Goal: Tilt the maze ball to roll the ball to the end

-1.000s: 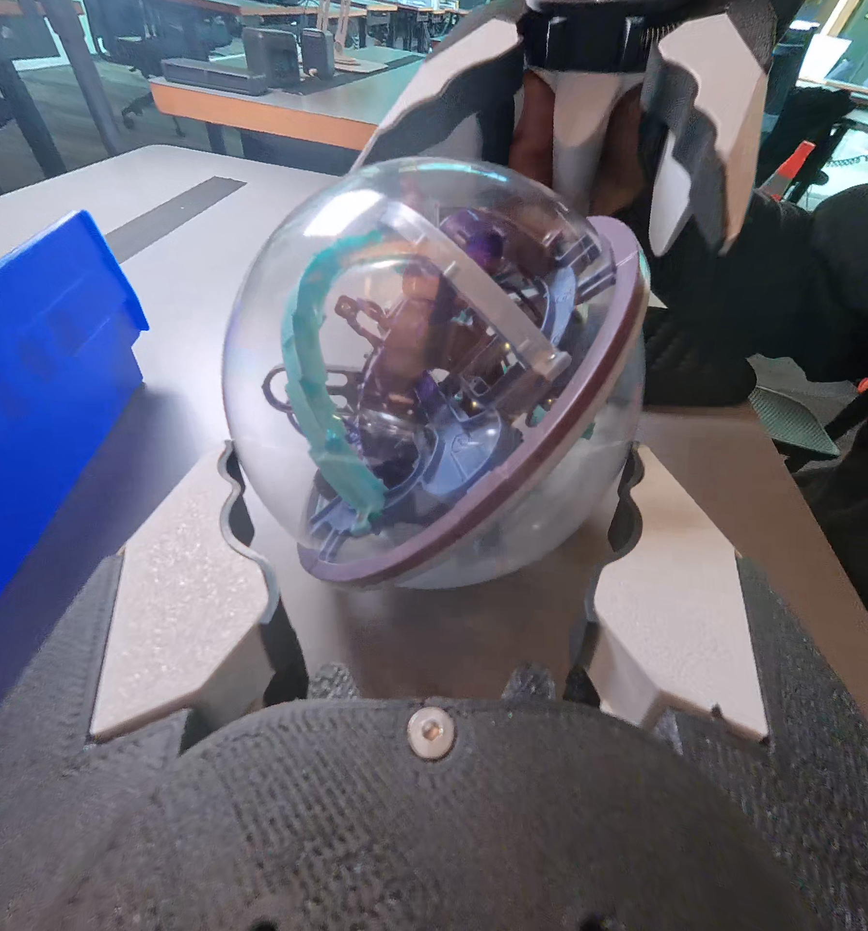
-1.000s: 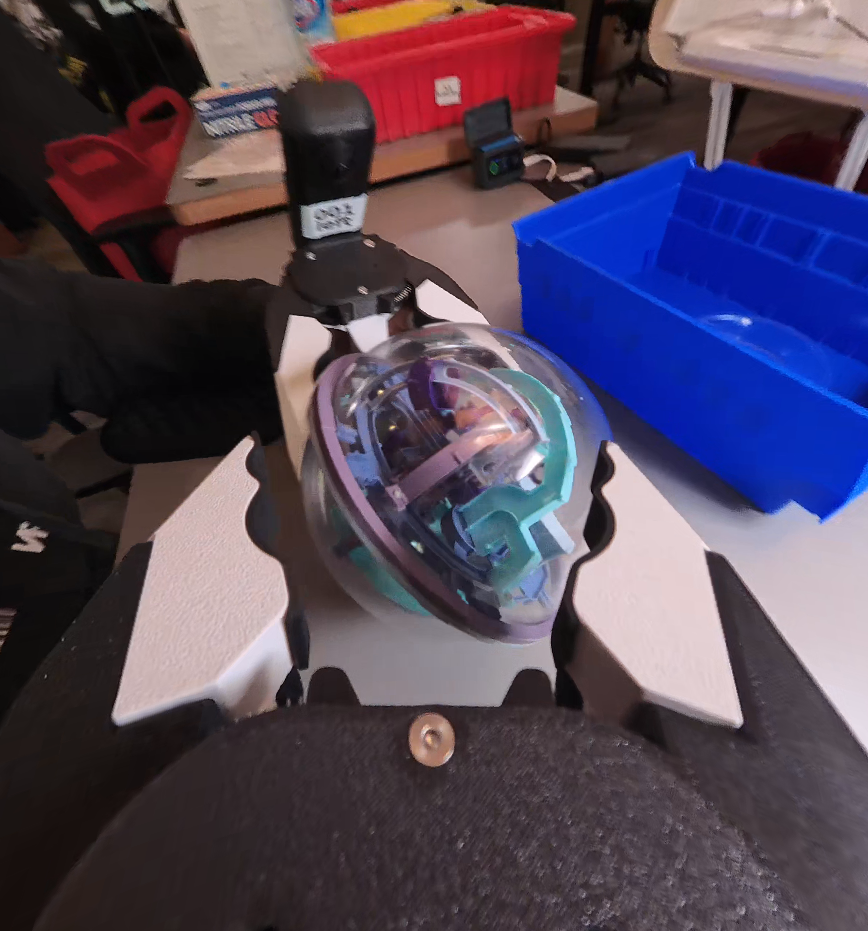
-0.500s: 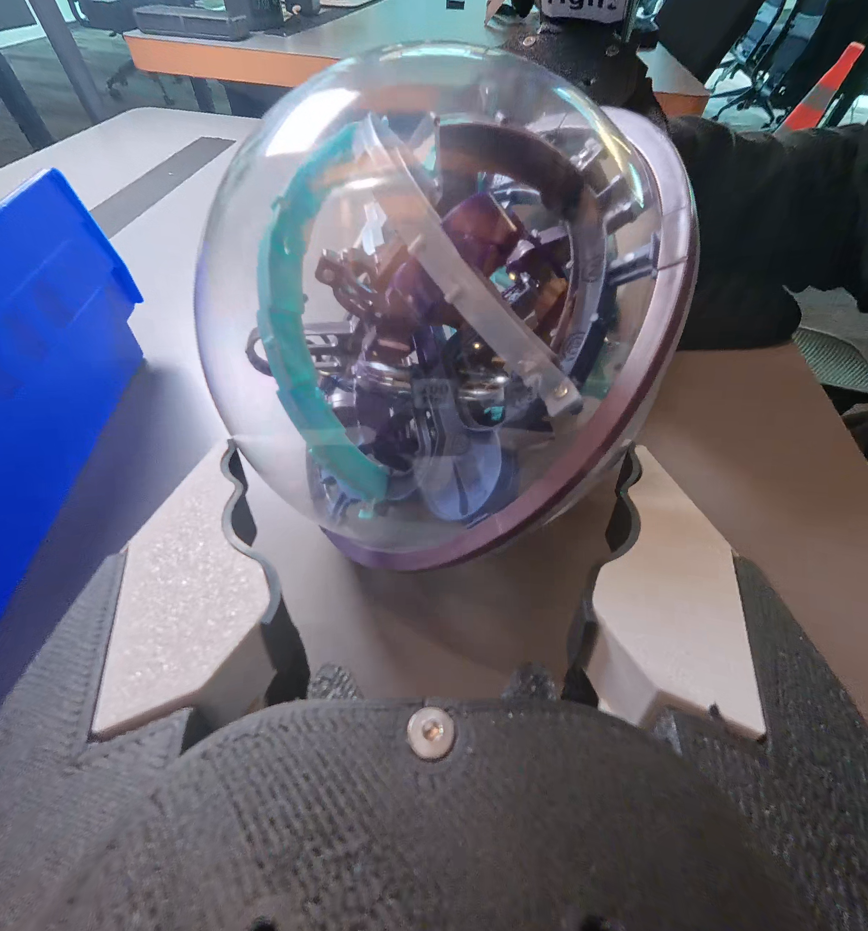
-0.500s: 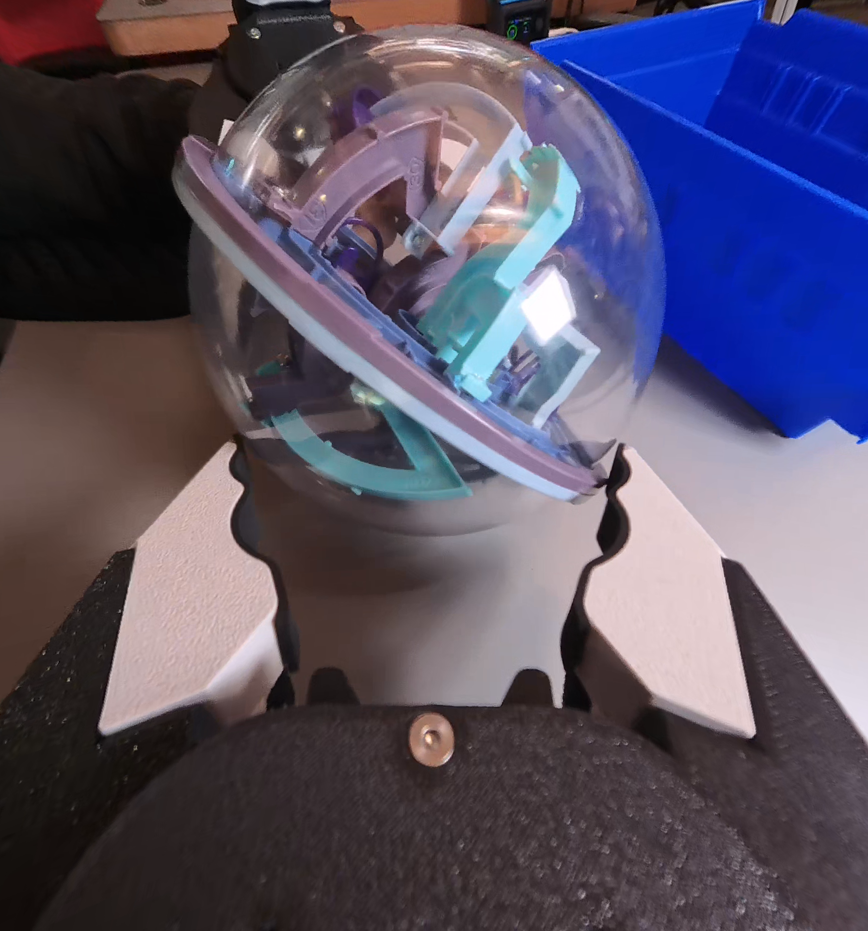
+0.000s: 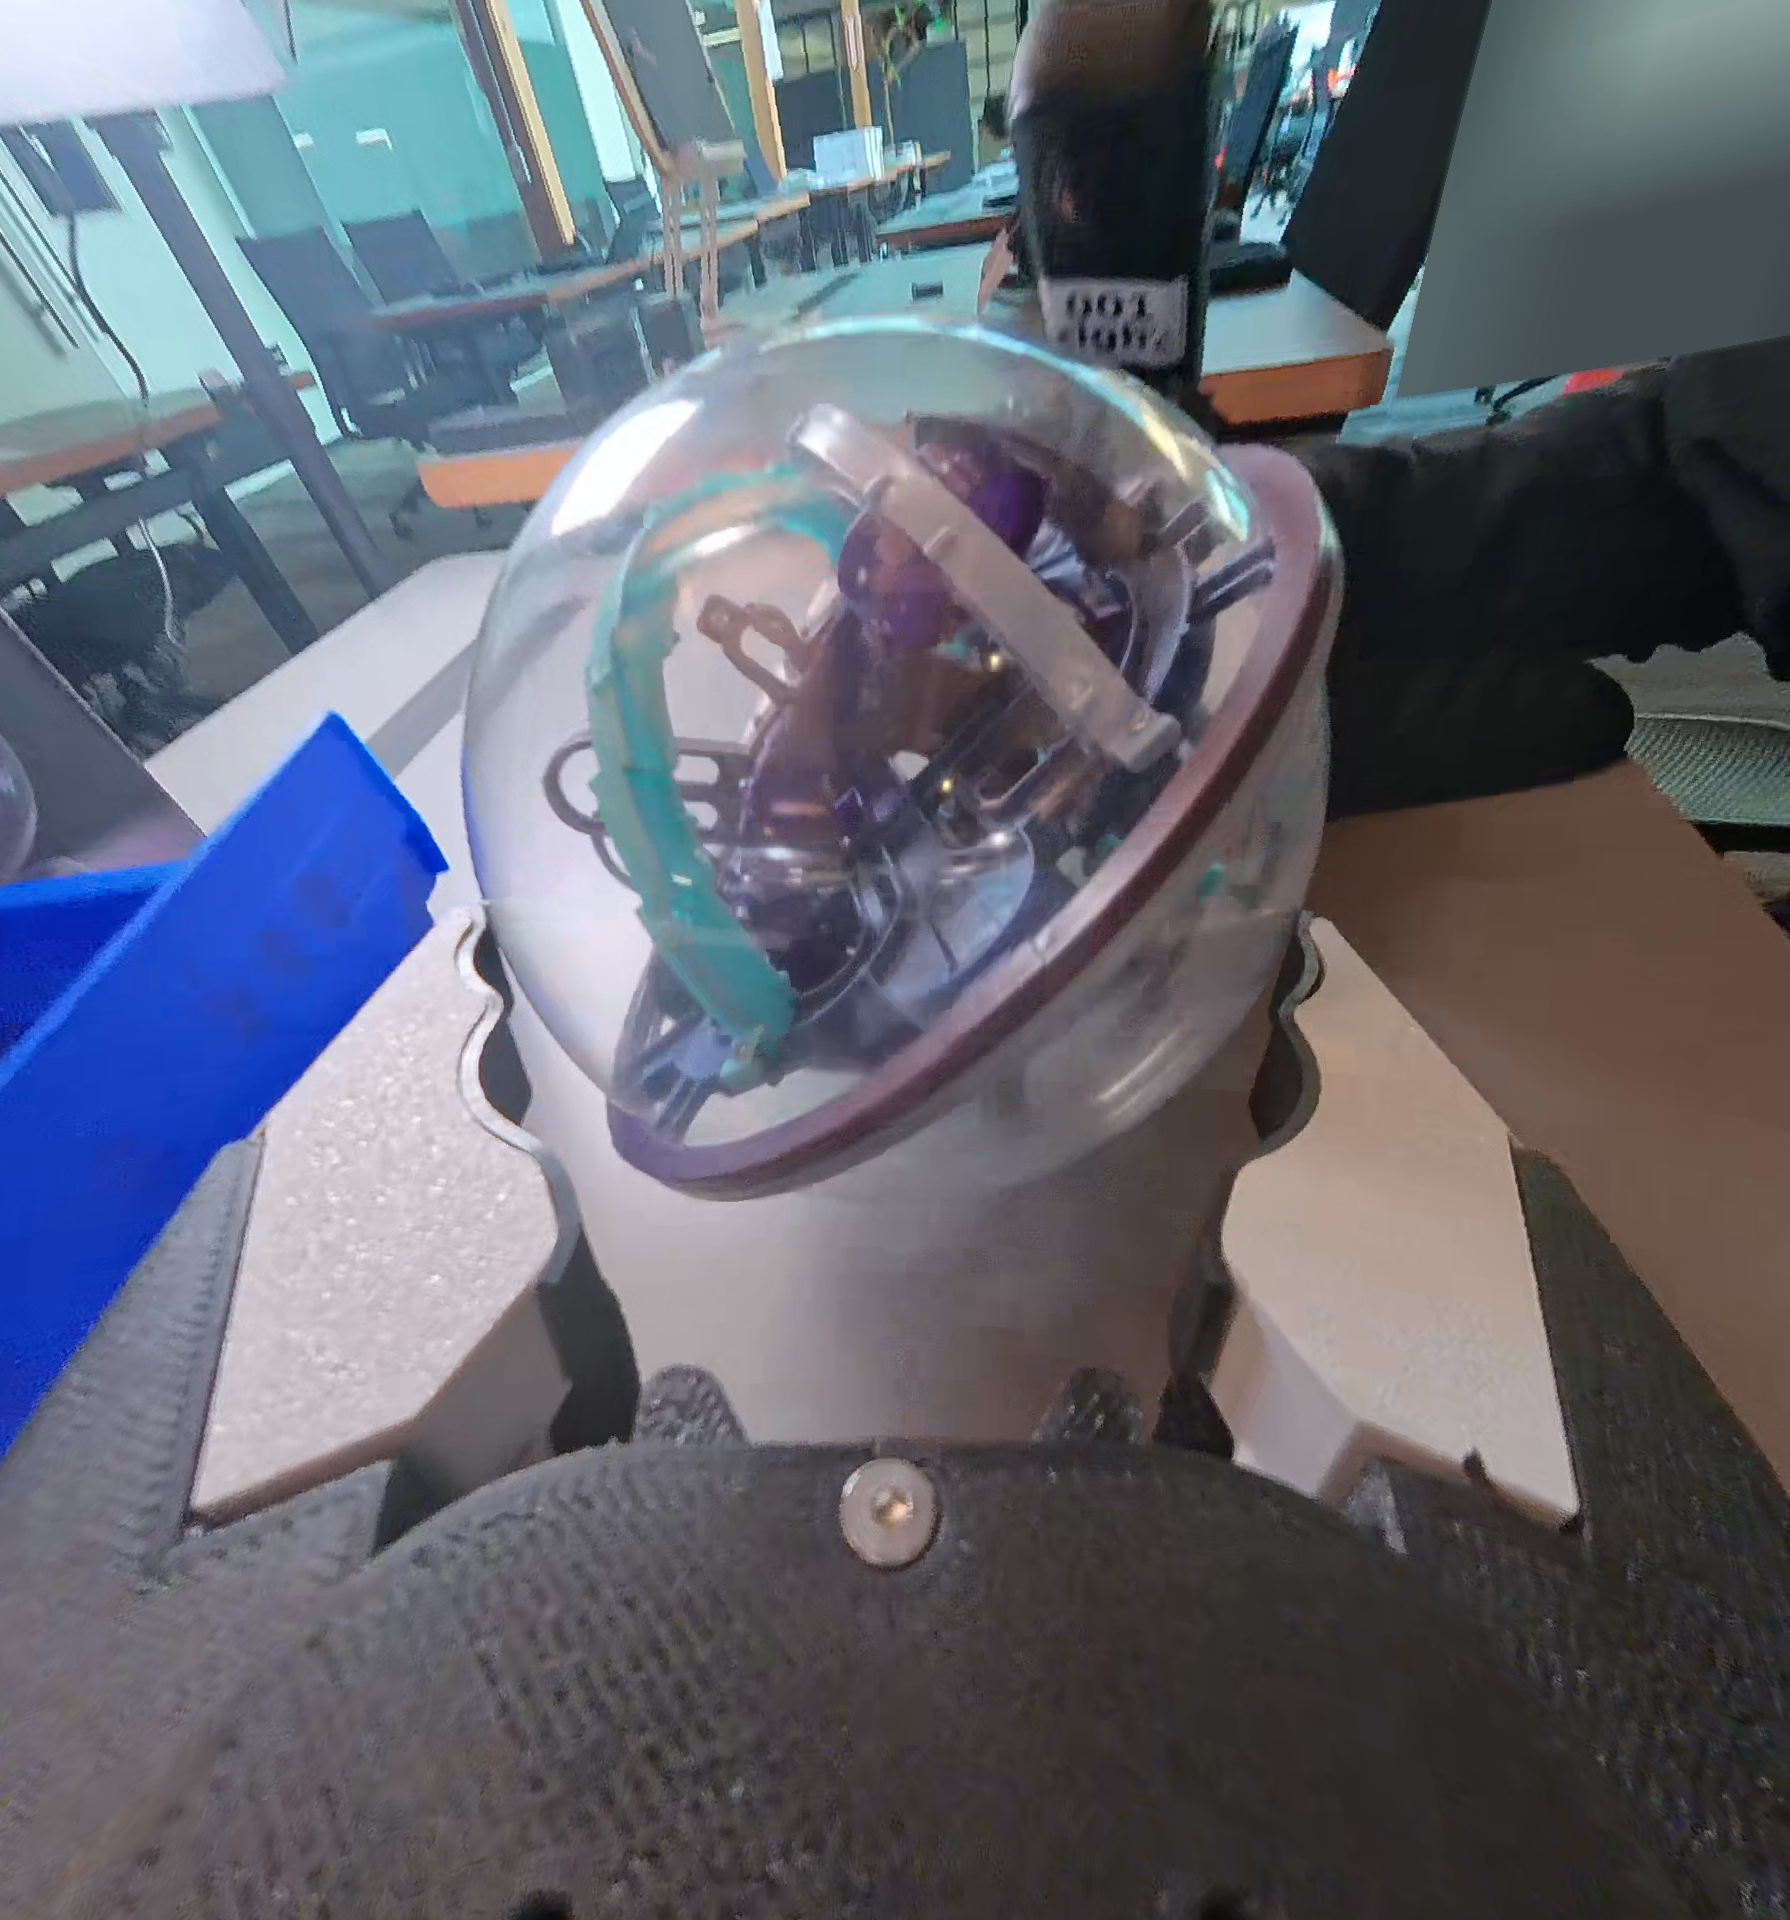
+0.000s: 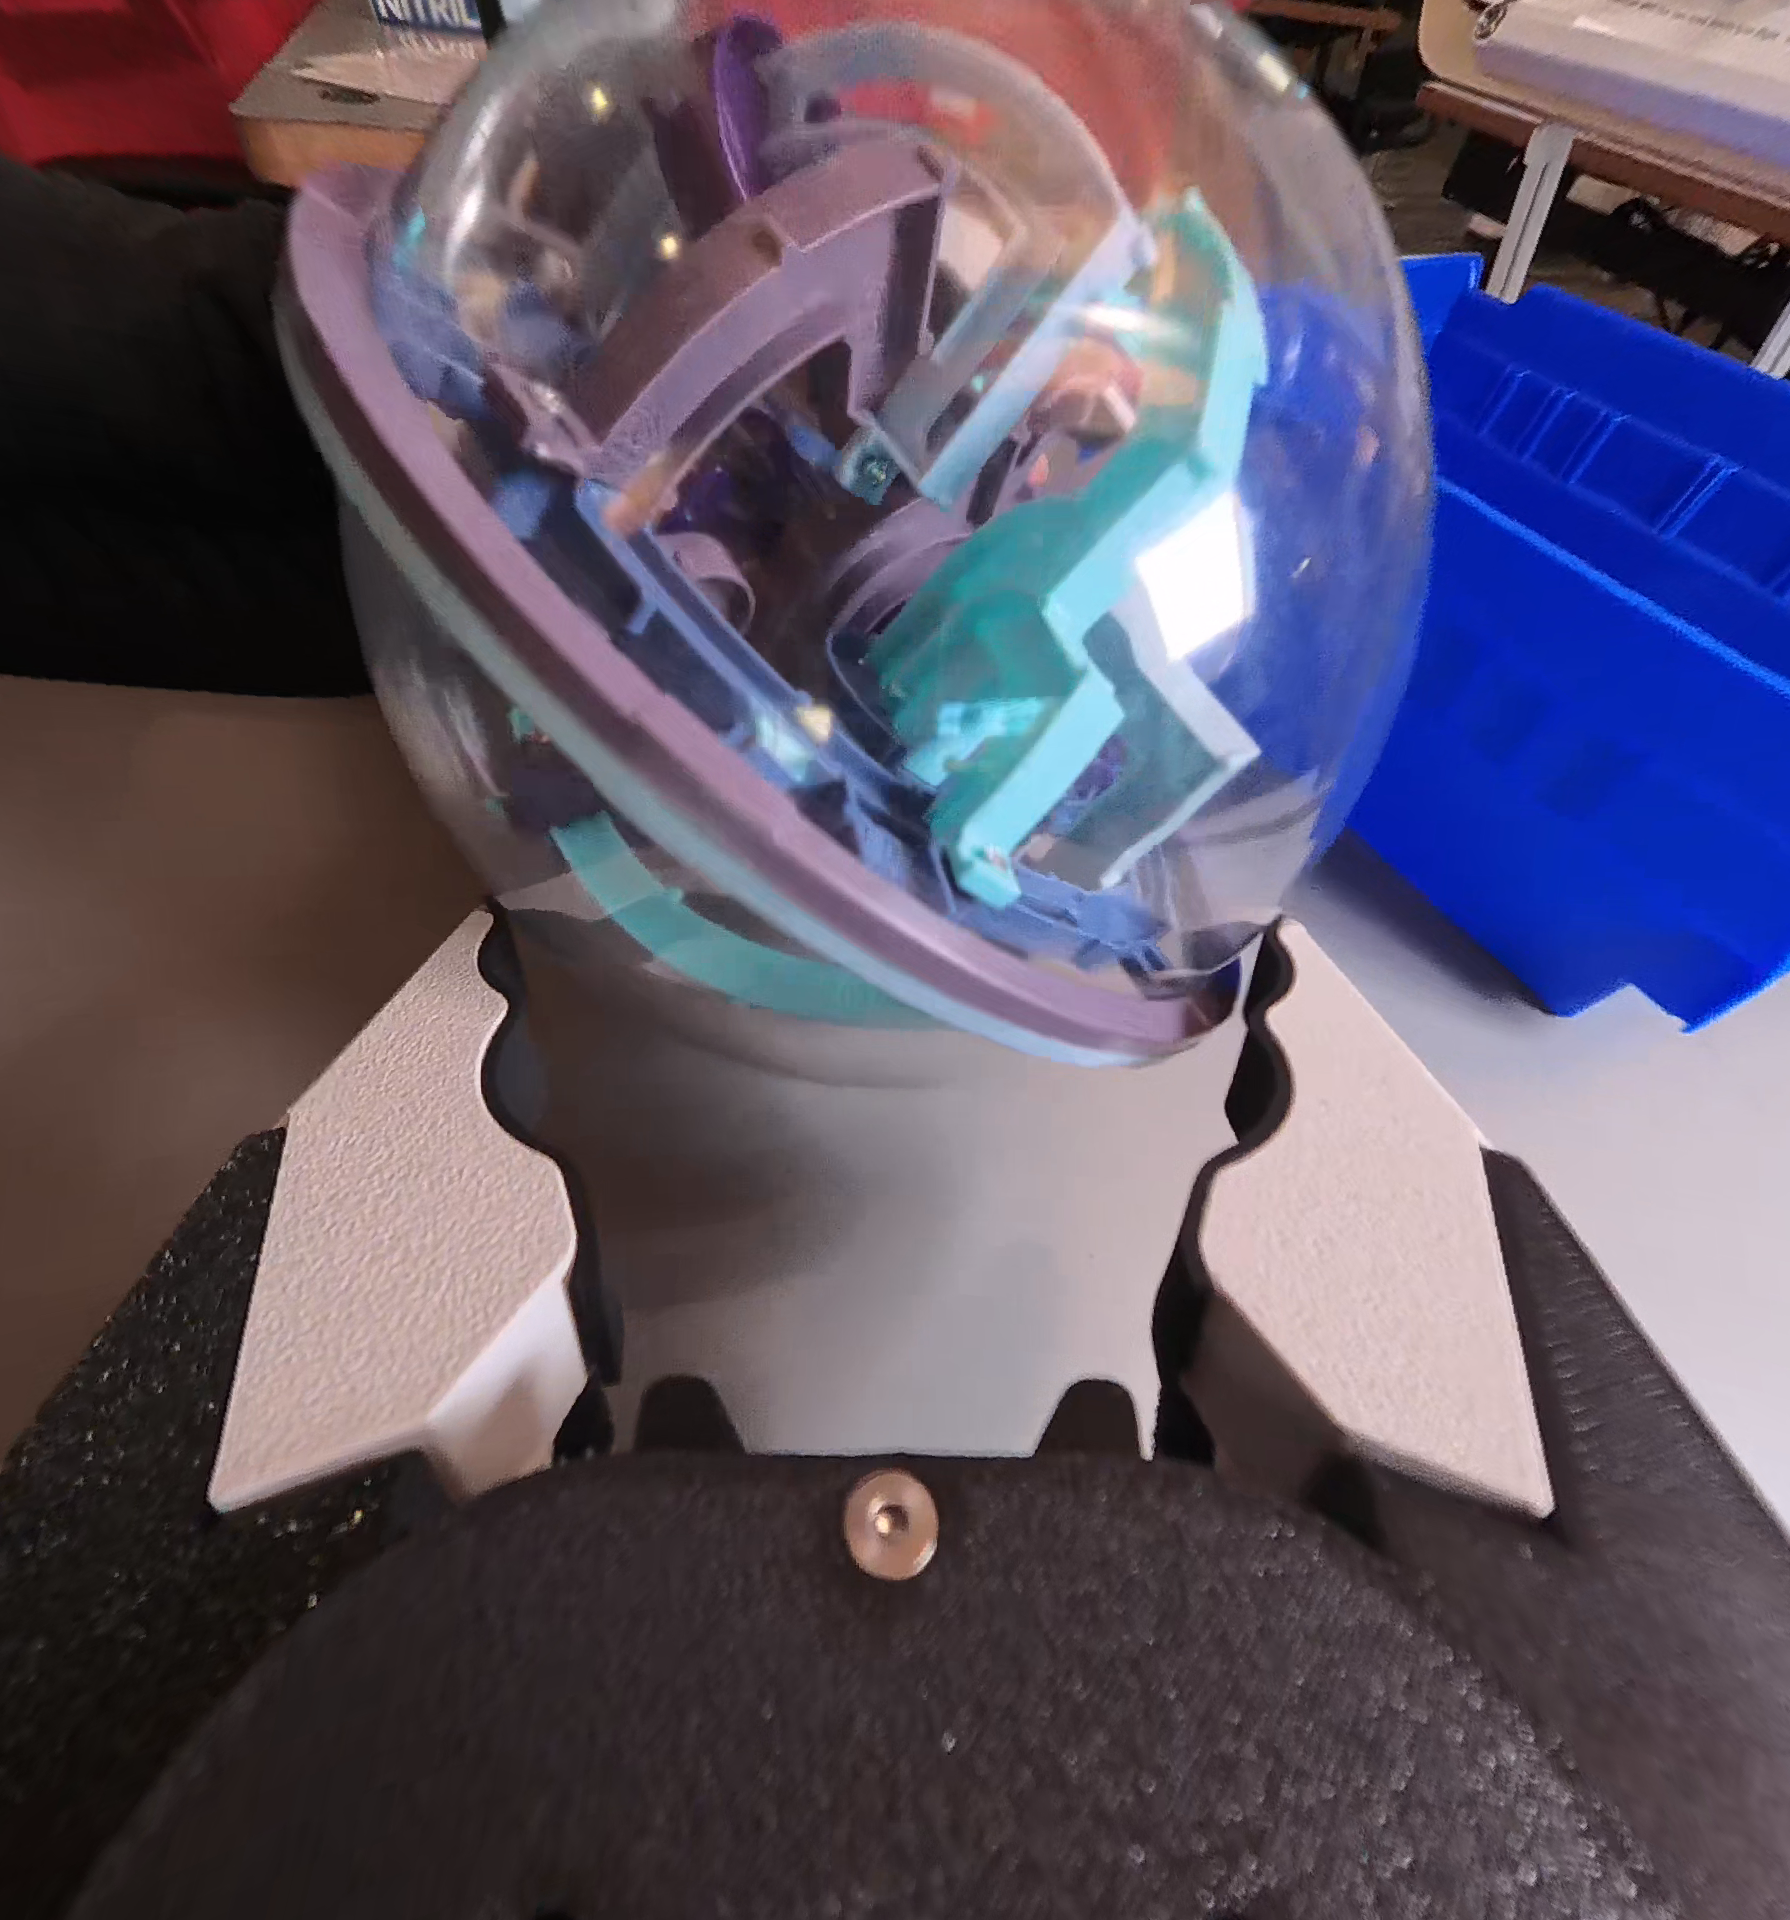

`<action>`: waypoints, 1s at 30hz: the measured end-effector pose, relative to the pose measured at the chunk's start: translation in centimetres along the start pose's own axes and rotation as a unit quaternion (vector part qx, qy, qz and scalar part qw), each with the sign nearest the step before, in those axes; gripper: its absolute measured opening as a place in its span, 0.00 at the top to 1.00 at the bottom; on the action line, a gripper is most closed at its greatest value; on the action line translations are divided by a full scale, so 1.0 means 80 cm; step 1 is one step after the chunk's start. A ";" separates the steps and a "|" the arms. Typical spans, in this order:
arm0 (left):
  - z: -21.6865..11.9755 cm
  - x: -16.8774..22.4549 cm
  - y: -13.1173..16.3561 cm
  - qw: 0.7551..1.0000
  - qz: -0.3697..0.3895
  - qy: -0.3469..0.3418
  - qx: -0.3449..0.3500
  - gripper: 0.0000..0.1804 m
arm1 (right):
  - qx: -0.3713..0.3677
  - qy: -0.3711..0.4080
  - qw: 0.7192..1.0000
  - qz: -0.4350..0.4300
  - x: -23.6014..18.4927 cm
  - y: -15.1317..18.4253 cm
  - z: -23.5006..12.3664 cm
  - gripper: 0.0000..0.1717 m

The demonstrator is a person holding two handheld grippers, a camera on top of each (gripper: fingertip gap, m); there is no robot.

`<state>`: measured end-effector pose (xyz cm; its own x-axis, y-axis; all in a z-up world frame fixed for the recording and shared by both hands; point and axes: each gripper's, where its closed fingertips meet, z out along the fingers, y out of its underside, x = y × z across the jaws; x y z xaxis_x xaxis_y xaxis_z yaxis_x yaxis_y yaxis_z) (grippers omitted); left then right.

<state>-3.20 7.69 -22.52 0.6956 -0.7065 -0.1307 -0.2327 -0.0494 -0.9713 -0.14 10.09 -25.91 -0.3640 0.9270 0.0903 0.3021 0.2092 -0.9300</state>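
Observation:
The maze ball (image 5: 901, 727) is a clear sphere with a purple rim and teal, purple and grey tracks inside. It is tilted and raised off the grey table (image 5: 1556, 997). My left gripper (image 5: 891, 935) is shut on it, with both fingertips against the sphere's lower sides. In the right wrist view the maze ball (image 6: 849, 540) fills the upper middle, and my right gripper (image 6: 886, 956) is shut on it from the opposite side. The right gripper's black body (image 5: 1109, 208) shows behind the sphere. I cannot pick out the small ball inside.
A blue bin (image 5: 143, 1039) stands to the left of the sphere, on the right in the right wrist view (image 6: 1649, 675). A black-gloved hand (image 5: 1493, 603) is behind the sphere, and a black sleeve (image 6: 112, 436) shows in the right wrist view. Desks and chairs stand farther back.
Both grippers moved in around the sphere, which stood on the table a second ago, and took hold of it. It has since risen off the table and tilted.

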 end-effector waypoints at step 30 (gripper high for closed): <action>0.005 0.015 -0.032 0.998 -0.054 0.007 0.019 0.33 | -0.175 -0.005 0.984 0.016 -0.020 0.078 0.025 0.19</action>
<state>-1.53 7.25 -20.28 0.7058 -0.7080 -0.0229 -0.1317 -0.0993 -0.9863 0.53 9.28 -32.57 -0.3574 0.9322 0.0571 0.5987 0.2756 -0.7521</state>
